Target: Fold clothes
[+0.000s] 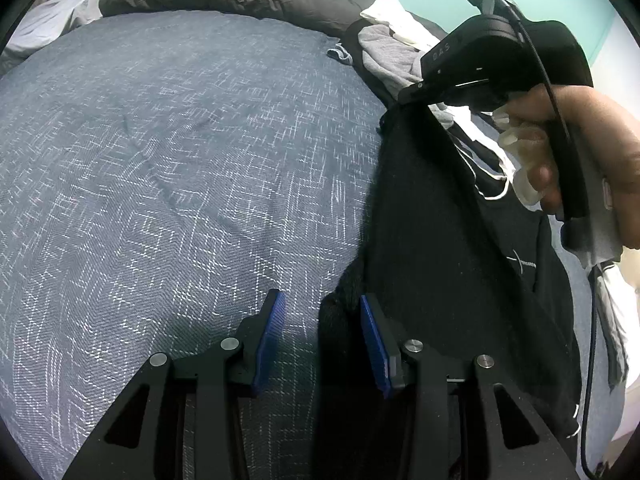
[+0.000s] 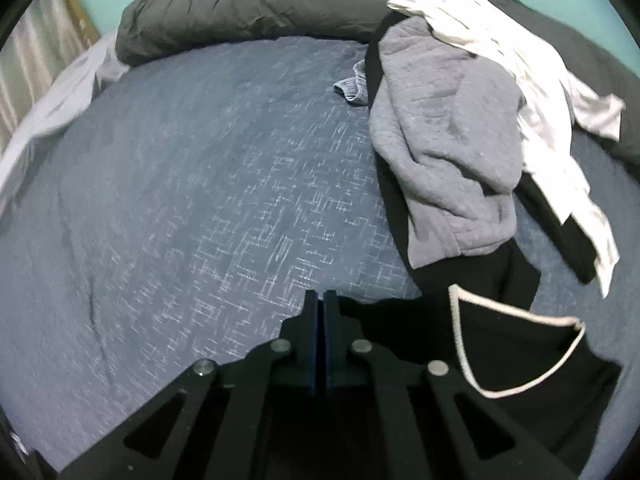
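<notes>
A black shirt [image 1: 440, 240] with a white-trimmed neck opening hangs upright at the right of the left wrist view. Its top corner is pinched by my right gripper [image 1: 404, 98], which a hand [image 1: 592, 148] holds above the bed. In the right wrist view that gripper [image 2: 320, 294] has its blue pads pressed together, and the black shirt [image 2: 520, 360] spreads away to the right of them. My left gripper [image 1: 320, 300] stands open low over the bedspread. The shirt's lower edge lies against its right pad [image 1: 374, 340], unpressed.
The blue-grey patterned bedspread [image 2: 200, 200] fills the left and middle. A pile at the back right holds a grey sweatshirt [image 2: 448, 132], a white garment [image 2: 540, 100] and a small blue-grey piece [image 2: 352, 88]. A dark grey duvet [image 2: 248, 4] lies rolled along the far edge.
</notes>
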Motion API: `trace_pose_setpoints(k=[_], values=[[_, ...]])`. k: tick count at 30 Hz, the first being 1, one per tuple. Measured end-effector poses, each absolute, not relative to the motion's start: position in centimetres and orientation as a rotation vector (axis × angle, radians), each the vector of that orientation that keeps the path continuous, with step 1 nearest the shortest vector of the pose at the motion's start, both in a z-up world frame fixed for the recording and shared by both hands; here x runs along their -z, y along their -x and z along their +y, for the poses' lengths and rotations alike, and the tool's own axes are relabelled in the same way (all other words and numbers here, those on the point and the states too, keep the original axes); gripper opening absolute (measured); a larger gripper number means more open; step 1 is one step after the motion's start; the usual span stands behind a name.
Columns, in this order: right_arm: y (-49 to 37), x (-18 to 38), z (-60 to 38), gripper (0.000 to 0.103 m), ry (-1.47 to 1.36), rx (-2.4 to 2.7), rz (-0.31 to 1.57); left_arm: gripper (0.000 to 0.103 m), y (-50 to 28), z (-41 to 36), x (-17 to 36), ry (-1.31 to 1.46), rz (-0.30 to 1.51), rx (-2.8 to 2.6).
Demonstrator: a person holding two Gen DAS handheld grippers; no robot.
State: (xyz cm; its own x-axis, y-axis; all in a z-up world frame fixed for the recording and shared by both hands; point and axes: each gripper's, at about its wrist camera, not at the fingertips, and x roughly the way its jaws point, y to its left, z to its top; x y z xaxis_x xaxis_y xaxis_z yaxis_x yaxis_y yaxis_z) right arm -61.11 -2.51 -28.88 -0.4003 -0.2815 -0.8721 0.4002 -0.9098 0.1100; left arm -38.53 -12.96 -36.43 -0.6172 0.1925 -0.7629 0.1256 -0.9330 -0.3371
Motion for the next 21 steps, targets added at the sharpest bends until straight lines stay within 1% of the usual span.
trace_pose_setpoints(k=[5, 9, 10, 12, 13, 14, 16, 19, 21], values=[[62.1, 27.7, -0.2, 0.002, -1.357, 2.343, -0.088, 0.042, 38.4, -12.9, 36.5, 1.358, -0.562, -2.730], [61.9, 27.4, -0.3, 0.003, -1.331, 2.296, -0.069, 0.042, 38.4, -12.9, 36.5, 1.360, -0.562, -2.729], [61.9, 27.5, -0.5, 0.005, -1.338, 2.276, -0.064, 0.042, 38.4, -12.9, 36.5, 1.359, -0.561, -2.730], [61.7, 27.8, -0.9, 0.015, -1.339, 2.247, -0.037, 0.042, 38.4, -13.0, 36.4, 1.359, -0.564, -2.729], [61.5, 28.1, -1.1, 0.026, -1.340, 2.240, -0.011, 0.042, 38.4, -13.0, 36.5, 1.359, -0.565, -2.728], [61.3, 28.5, -1.3, 0.028, -1.349, 2.237, 0.017, 0.042, 38.4, -13.0, 36.5, 1.359, -0.566, -2.728], [61.0, 29.4, -1.5, 0.027, -1.361, 2.234, 0.070, 0.042, 38.4, -13.0, 36.5, 1.359, -0.566, -2.728], [60.7, 29.6, -1.0, 0.018, -1.341, 2.290, 0.115, 0.042, 38.5, -13.0, 36.6, 1.358, -0.567, -2.728], [60.7, 29.3, -0.4, 0.018, -1.322, 2.350, 0.126, 0.042, 38.5, -13.1, 36.6, 1.358, -0.573, -2.726]])
